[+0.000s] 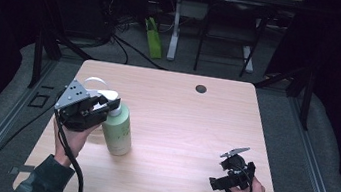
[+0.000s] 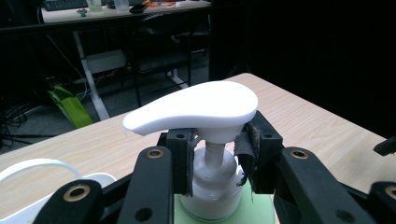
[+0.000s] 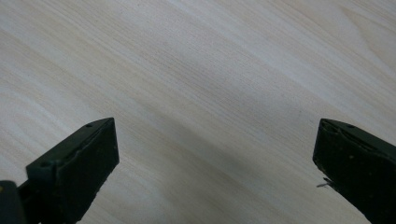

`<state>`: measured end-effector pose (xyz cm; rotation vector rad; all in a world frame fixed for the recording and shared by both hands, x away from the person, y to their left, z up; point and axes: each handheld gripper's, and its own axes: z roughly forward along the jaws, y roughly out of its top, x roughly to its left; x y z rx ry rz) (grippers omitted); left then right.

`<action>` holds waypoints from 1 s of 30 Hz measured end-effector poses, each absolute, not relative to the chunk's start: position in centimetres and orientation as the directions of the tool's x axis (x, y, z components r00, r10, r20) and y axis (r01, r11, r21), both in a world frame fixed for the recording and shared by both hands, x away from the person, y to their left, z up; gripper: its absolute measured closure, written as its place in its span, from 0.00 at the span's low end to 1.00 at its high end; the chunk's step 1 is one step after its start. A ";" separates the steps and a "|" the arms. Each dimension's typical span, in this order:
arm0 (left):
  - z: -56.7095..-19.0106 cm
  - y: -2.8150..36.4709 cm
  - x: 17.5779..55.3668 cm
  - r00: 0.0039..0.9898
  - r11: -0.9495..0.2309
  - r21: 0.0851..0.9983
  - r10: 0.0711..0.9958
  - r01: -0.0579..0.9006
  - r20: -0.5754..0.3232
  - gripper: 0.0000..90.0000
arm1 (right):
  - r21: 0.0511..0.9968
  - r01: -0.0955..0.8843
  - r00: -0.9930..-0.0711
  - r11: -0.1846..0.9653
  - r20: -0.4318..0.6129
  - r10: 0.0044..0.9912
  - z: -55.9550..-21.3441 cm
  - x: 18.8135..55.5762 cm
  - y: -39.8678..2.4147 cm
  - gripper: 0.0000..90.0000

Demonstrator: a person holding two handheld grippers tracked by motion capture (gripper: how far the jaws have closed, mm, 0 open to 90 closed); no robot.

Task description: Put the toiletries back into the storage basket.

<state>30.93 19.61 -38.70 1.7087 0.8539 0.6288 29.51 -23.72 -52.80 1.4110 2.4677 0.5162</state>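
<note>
A pale green pump bottle (image 1: pixel 118 131) with a white pump head (image 2: pixel 196 109) stands upright on the left part of the wooden table (image 1: pixel 185 123). My left gripper (image 1: pixel 106 107) comes at it from the left. In the left gripper view its pads (image 2: pixel 245 149) press on both sides of the white collar just under the pump head, so the left gripper (image 2: pixel 215 154) is shut on the bottle's neck. At the table's front right my right gripper (image 1: pixel 217 183) is held low over bare wood. Its jaws stand wide apart with nothing between them, as the right gripper view shows (image 3: pixel 215 154).
A white rounded object with a thin loop (image 1: pixel 95 83) lies just behind the left gripper and also shows in the left gripper view (image 2: pixel 37 168). A dark cable hole (image 1: pixel 201 88) sits near the table's far edge. Beyond the table are desk legs and a green item (image 1: pixel 154 38) on the floor.
</note>
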 end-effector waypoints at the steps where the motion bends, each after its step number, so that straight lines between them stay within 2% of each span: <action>1: -38.6 19.7 30.9 0.603 -0.171 0.958 0.798 0.231 -0.003 0.75 | 0.421 0.775 -0.500 0.471 -0.046 0.865 -52.8 29.5 -23.7 0.00; 30: -36.0 20.1 31.5 0.612 -0.179 0.960 0.791 0.216 0.010 0.75 | 0.416 0.776 -0.500 0.474 -0.052 0.865 -52.9 29.6 -23.7 0.00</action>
